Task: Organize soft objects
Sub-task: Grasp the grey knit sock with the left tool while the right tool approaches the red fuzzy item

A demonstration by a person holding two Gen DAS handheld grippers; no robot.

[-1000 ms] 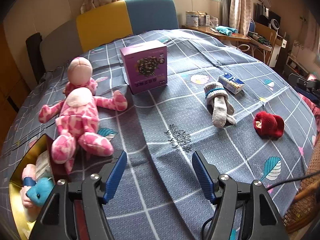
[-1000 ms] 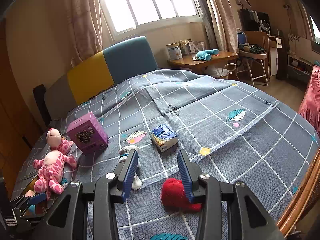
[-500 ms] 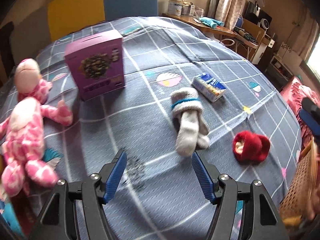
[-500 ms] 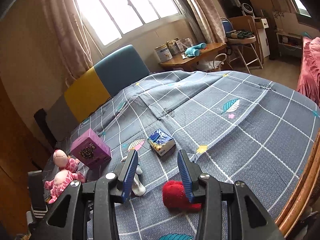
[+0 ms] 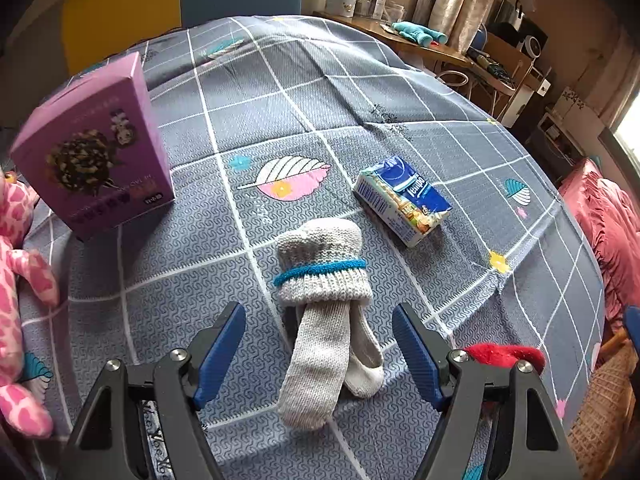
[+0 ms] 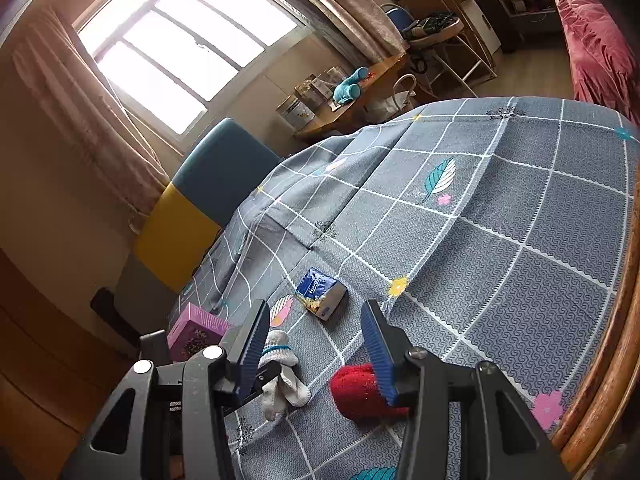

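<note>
On the bed's grey checked cover (image 5: 304, 92), a rolled pair of pale grey knitted socks (image 5: 324, 300) lies flat, its cuff folded over and ringed by a thin blue band, two toe ends trailing toward the camera. Between the blue pads of the left tool (image 5: 320, 350) those toe ends sit untouched; its jaws have just been opening and stand wide apart, a clear gap on both sides of the socks. Just right of that tool, a red fuzzy bundle (image 6: 364, 394) rests on the cover, partly hidden behind the right-hand finger in the left wrist view. The right tool (image 6: 314, 352) hangs over it with jaws parted and empty, having just been opening too; its right pad overlaps the red bundle in the picture, though contact cannot be judged. Beyond the socks lies a blue-and-white tissue pack (image 5: 404, 200), near but apart. Farther left a purple carton (image 5: 96, 152) stands upright, and beside it a pink spotted plush toy (image 5: 16, 280) sprawls at the frame's edge. Nothing lies between the left tool and the socks. A yellow-and-teal headboard (image 6: 204, 204) backs the bed.
</note>
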